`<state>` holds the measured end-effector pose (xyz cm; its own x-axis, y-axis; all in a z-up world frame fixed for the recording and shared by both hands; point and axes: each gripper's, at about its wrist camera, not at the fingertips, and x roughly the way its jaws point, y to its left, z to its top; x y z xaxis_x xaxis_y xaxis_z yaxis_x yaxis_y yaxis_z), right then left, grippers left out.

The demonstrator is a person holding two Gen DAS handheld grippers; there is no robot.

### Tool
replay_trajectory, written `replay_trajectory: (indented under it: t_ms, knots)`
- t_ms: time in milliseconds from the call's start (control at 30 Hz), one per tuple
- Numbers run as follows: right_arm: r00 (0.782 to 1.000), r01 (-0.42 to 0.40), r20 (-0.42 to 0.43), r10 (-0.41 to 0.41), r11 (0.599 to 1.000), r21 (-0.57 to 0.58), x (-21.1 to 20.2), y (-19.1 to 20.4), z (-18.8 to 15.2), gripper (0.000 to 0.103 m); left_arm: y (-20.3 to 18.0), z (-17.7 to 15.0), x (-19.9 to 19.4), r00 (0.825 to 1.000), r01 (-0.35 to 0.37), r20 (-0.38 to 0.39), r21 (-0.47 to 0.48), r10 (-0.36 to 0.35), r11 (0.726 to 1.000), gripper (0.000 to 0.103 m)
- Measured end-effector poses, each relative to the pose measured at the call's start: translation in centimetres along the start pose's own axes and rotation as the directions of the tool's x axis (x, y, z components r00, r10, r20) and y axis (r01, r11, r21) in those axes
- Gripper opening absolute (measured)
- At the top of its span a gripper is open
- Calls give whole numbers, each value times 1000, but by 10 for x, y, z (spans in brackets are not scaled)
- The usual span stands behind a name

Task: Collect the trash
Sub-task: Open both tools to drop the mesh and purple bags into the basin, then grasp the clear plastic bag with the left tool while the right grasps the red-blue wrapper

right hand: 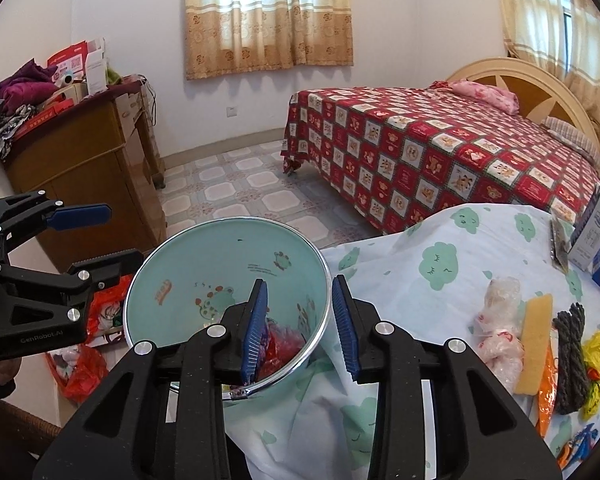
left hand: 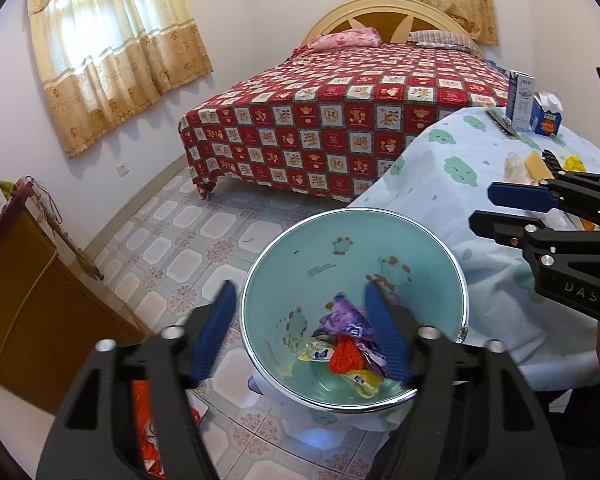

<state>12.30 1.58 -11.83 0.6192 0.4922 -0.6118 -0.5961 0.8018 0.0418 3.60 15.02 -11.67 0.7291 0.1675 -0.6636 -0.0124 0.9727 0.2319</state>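
Observation:
A mint-green bin (left hand: 300, 256) with a chrome rim stands on the floor beside the table; it also shows in the right wrist view (right hand: 220, 256). Inside lie purple, red and yellow wrappers (left hand: 346, 340). My left gripper (left hand: 300, 328) is open and empty, its fingers straddling the bin's near rim. My right gripper (right hand: 300, 320) is open and empty above the bin's rim next to the table edge; it appears in the left wrist view (left hand: 496, 208). On the table lie a clear plastic bag (right hand: 500, 320), a yellow sponge (right hand: 534, 344), an orange wrapper (right hand: 546, 392), a dark rope (right hand: 570, 356) and a yellow bag (right hand: 596, 360).
The table has a cloud-print cloth (right hand: 420, 256). Two cartons (left hand: 532, 104) stand at its far edge. A bed with a red checked cover (left hand: 340, 112) is behind. A wooden cabinet (right hand: 84, 176) stands on the left, with red bags (right hand: 84, 372) on the floor by it.

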Motion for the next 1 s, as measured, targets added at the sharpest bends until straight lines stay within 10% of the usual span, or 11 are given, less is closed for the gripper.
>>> replay_trajectory:
  t_ms: [400,800,1000]
  knots:
    - [991,133,4,-133,989,60,-41,-32,-23,43,-3,-3,4,1000,-1,-19,-12,1,1000,71]
    - [892,449,-103,-439,846,288,-133,-126,-113,68,-85,-16,9,993,111,-61,116,-104,987,71]
    - [898,441,-159,-411,831,339,-135,-146,-143,68,-118,-2,-3,989,149,-22,149,-147,978,72]
